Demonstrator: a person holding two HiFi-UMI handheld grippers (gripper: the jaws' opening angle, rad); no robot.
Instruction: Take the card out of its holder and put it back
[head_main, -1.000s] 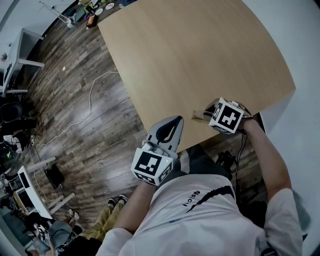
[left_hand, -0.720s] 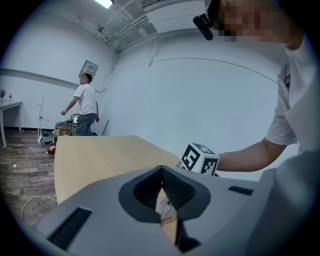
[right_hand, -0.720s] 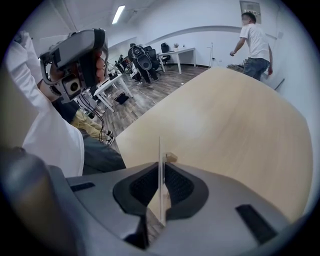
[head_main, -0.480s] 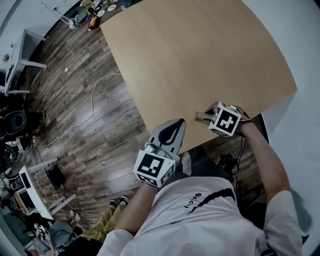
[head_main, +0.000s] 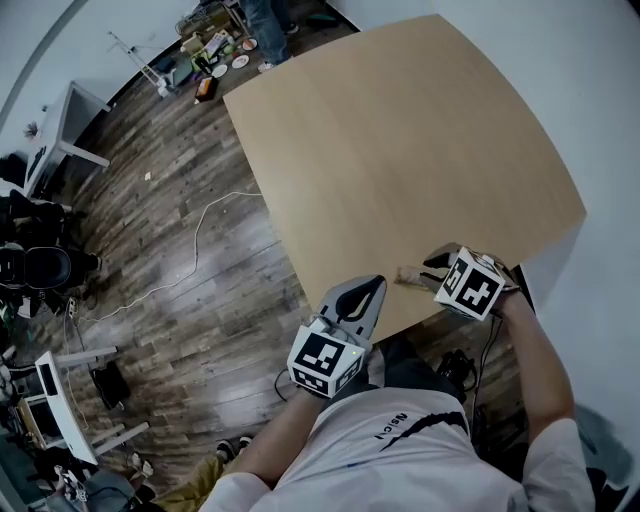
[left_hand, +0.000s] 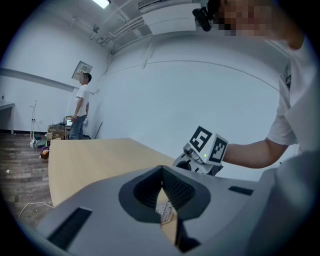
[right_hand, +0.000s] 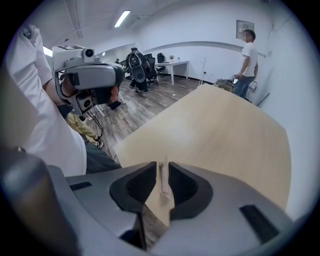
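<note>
You've got 1 table (head_main: 400, 150), 2 grippers, 1 card. Your left gripper (left_hand: 161, 169) sits at the table's near edge, jaws together, nothing in them. Your right gripper (right_hand: 162, 172) has just been opening its jaws, and they're now apart either side of the card (right_hand: 163, 181). The card stands upright in its holder (head_main: 407, 276) by that near edge.

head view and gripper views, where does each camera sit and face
Head view: on the person's head, steeply down at table; shirt, left gripper, right gripper show.
Left gripper view: on left gripper, facing right gripper; shut jaws.
Right gripper view: on right gripper, aimed down; jaws just opening, card between.
Both gripper views share the card.
</note>
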